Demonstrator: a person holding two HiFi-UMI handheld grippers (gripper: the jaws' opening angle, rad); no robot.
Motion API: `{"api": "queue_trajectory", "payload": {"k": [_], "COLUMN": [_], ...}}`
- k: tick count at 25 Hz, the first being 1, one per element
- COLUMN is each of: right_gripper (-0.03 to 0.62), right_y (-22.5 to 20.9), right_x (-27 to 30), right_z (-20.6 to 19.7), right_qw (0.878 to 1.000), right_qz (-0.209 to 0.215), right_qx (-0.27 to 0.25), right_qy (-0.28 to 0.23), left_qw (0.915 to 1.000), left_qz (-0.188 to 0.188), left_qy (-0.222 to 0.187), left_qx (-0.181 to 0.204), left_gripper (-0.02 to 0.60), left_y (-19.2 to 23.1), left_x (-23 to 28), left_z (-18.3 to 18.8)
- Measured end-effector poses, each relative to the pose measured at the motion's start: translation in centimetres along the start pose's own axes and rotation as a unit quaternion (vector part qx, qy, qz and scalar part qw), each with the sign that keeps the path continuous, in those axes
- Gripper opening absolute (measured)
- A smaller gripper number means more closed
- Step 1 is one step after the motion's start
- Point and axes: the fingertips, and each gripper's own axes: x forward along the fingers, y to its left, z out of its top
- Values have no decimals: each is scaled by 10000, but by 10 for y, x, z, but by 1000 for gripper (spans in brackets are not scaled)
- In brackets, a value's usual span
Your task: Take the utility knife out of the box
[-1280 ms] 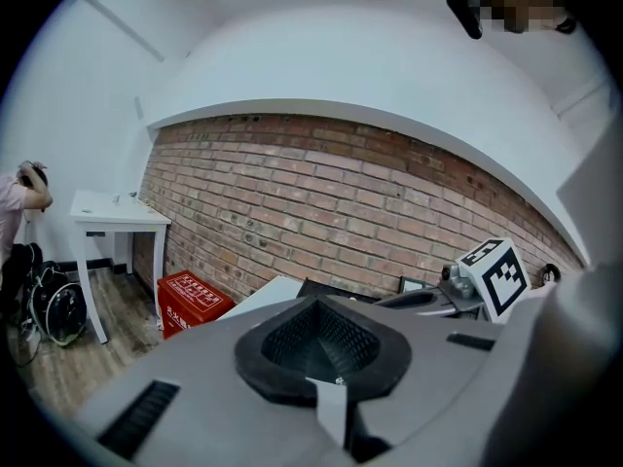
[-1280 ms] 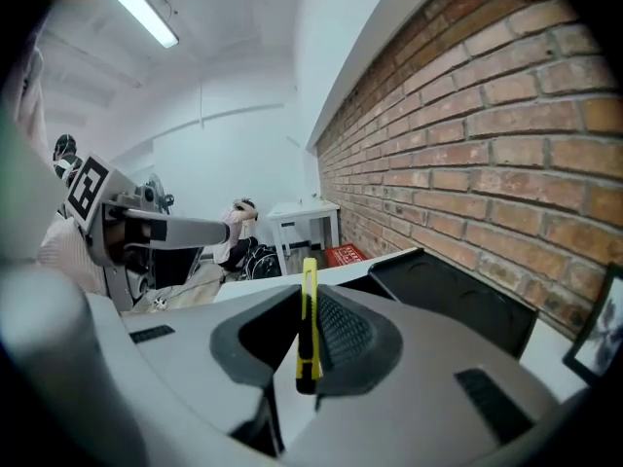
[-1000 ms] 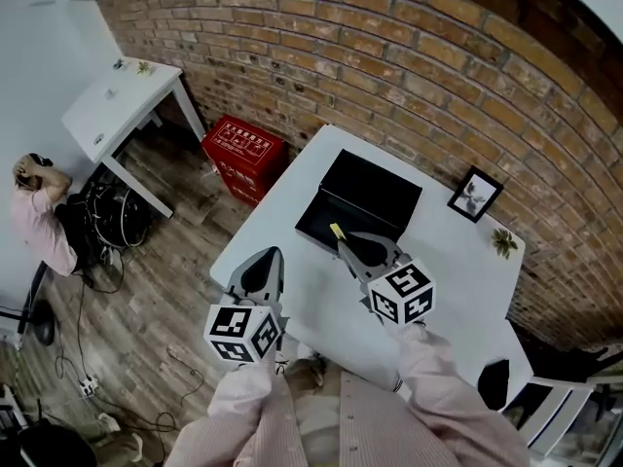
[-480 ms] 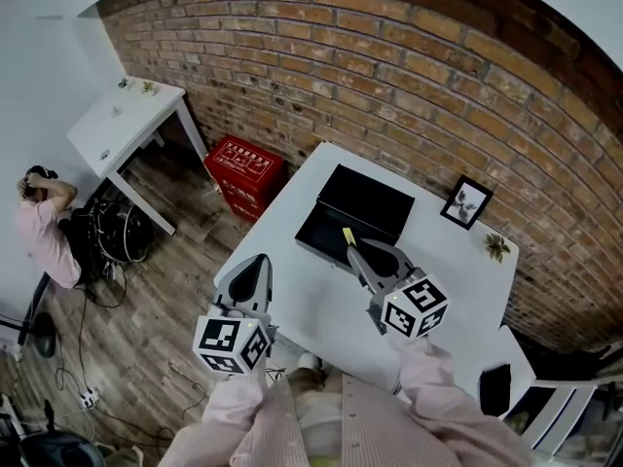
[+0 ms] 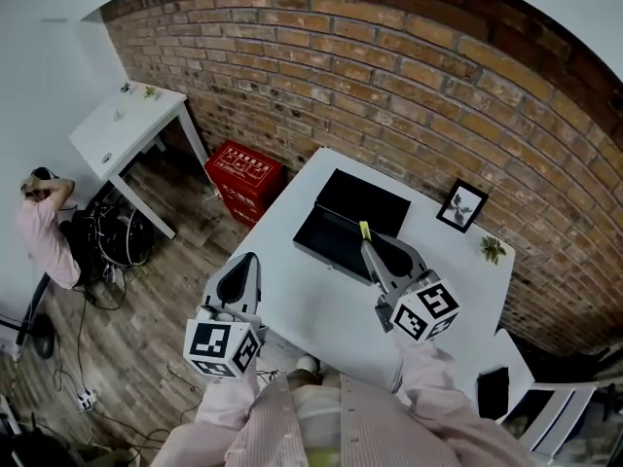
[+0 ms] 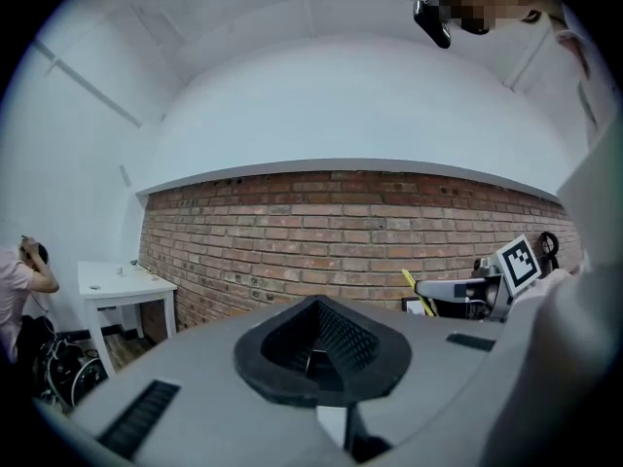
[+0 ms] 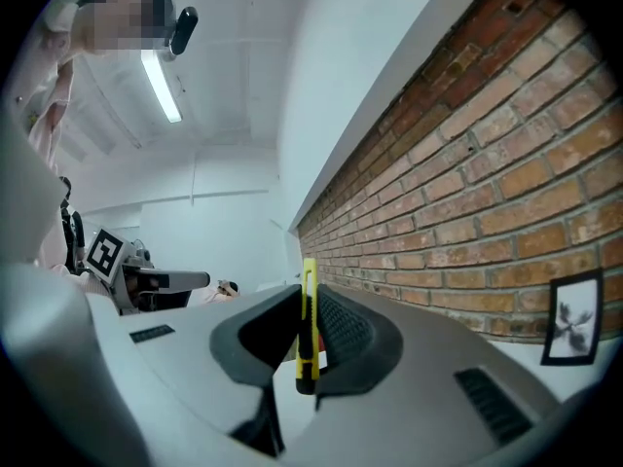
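Note:
A black open box (image 5: 348,224) lies on the white table (image 5: 321,305). My right gripper (image 5: 369,247) hovers over the box's near right part, shut on a yellow utility knife (image 5: 365,230) that sticks out beyond its fingertips. In the right gripper view the knife (image 7: 308,331) stands upright between the pads, clear of the box, with the gripper (image 7: 307,305) pointing level along the brick wall. My left gripper (image 5: 247,261) hangs over the table's left edge with jaws together and nothing in them; the left gripper view (image 6: 313,305) shows the same.
A framed picture (image 5: 462,206) and a small plant (image 5: 491,249) stand at the table's far right by the brick wall. On the floor to the left are a red crate (image 5: 245,170), a small white table (image 5: 122,125) and a seated person (image 5: 44,227). A dark chair (image 5: 494,389) stands near right.
Both grippers have risen. The right one has carried the knife up and a little right over the box. The left one has drifted left, towards the table's edge.

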Motion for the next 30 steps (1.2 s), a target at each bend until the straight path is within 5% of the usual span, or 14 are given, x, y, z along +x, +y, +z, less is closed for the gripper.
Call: {"api": "queue_trajectory", "payload": {"k": [11, 30], "right_gripper": [52, 52], "right_y": [-13, -11], "right_x": [-20, -21], "right_z": [29, 27], "right_qw": [9983, 9980], "right_qz": [-266, -313], "right_qx": [-90, -307], "right_qy": [-504, -462], "left_qw": [9991, 9993], "left_qz": [277, 328], "left_qy": [-279, -165], "left_qx": [124, 89], "left_gripper": [-8, -8], "left_y": [11, 13], "left_x": [-11, -10], "left_z": [19, 9]}}
